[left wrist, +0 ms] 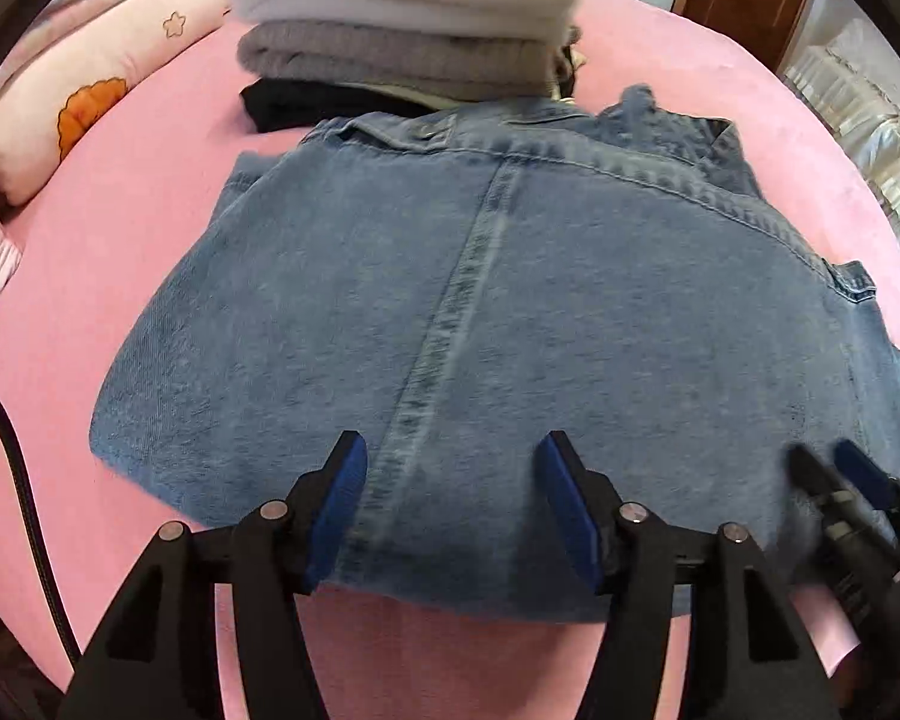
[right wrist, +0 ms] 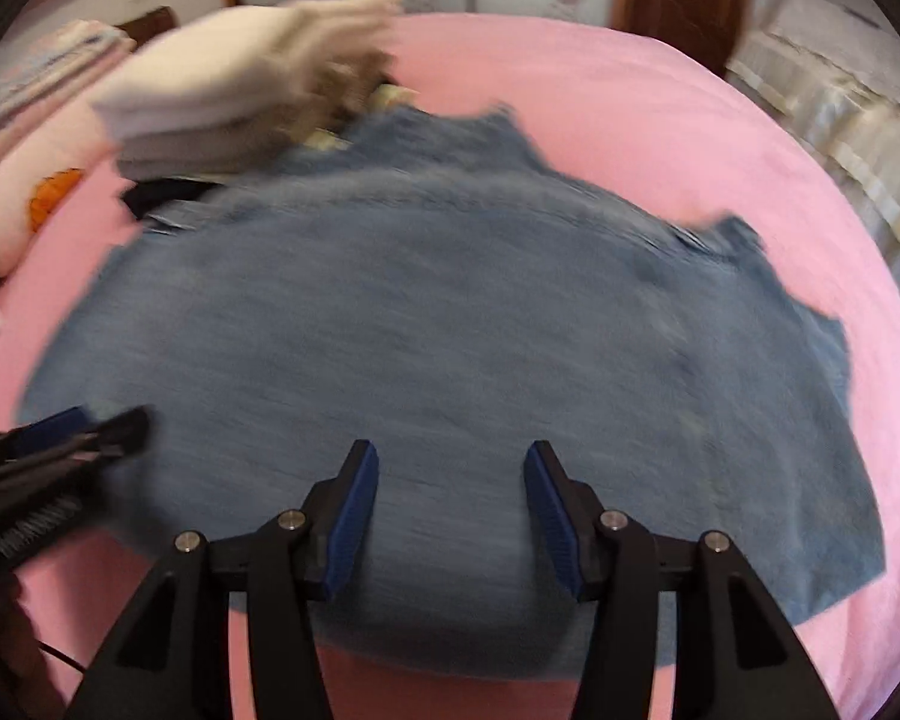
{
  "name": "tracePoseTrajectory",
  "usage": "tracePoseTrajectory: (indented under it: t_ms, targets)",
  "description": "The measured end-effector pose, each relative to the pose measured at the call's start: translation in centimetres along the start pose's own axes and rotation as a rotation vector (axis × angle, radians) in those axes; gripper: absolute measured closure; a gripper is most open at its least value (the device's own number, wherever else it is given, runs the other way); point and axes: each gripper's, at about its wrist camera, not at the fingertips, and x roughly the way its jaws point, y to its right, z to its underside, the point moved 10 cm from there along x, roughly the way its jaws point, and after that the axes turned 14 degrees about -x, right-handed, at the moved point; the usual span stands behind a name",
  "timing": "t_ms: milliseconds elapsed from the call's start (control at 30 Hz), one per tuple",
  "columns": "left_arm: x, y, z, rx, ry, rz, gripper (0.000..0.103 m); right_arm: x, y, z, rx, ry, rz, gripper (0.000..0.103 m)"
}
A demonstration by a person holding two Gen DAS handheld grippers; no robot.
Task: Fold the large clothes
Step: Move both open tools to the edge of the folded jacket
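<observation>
Denim fills the space ahead of both tongs: a blue denim garment (left wrist: pixel 480 312) lies folded on the pink bedspread (left wrist: pixel 150 192), back panel up, its centre seam running away from the left gripper (left wrist: pixel 453 450). That gripper hangs just above the near edge with its blue pads (left wrist: pixel 345 498) standing well apart and nothing pinched between them. The right gripper (right wrist: pixel 450 462) hovers alongside, over the same near edge, jaws likewise parted about halfway and empty; its view is smeared, so finer detail of the cloth under it I cannot make out. In each view the other tool shows at the margin, so the two sit close, side by side.

Beyond the far edge of the denim, past the fingertips, sits a stack of folded clothes (left wrist: pixel 402 18), white on top, grey below, something dark underneath. A pink pillow (left wrist: pixel 90 90) with an orange flower lies off to the left of the left gripper.

My guess is the garment lies flat and square because a fold has just been laid down, and the open jaws mean the hem has been let go. It looks nearly ready to join the pile.
</observation>
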Motion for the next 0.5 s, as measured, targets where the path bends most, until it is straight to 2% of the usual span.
tracePoseTrajectory:
  t_ms: [100,133,167,200,267,333,433,500]
  targets:
    - [0.2,-2.1,-0.3,-0.004,0.015,-0.029,0.04,-0.6,5.4,2.3,0.048,0.0,0.074,0.052]
    - [0.3,-3.2,-0.6,-0.016,0.017,-0.031,0.04,-0.8,7.5,3.3,0.061,-0.019,0.133,0.051]
    - [0.3,-3.9,-0.9,-0.026,0.017,-0.029,0.04,-0.9,9.5,4.3,0.082,-0.032,0.165,0.044]
    - [0.4,-4.7,-1.1,-0.034,0.02,-0.043,0.034,-1.1,10.7,5.0,0.109,-0.026,0.156,0.04]
    - [0.6,-6.3,-1.7,-0.054,0.033,-0.073,0.033,-1.5,13.7,6.6,0.139,-0.048,0.23,0.041]
    - [0.9,-7.3,-2.1,-0.069,0.031,-0.072,0.033,-1.8,14.6,7.3,0.137,-0.031,0.214,0.045]
    - [1.2,-7.7,-2.3,-0.064,0.033,-0.065,0.033,-1.9,14.7,7.5,0.109,-0.047,0.275,0.044]
    - [1.3,-7.7,-2.3,-0.054,0.037,-0.08,0.033,-1.9,14.7,7.5,0.14,-0.05,0.28,0.044]
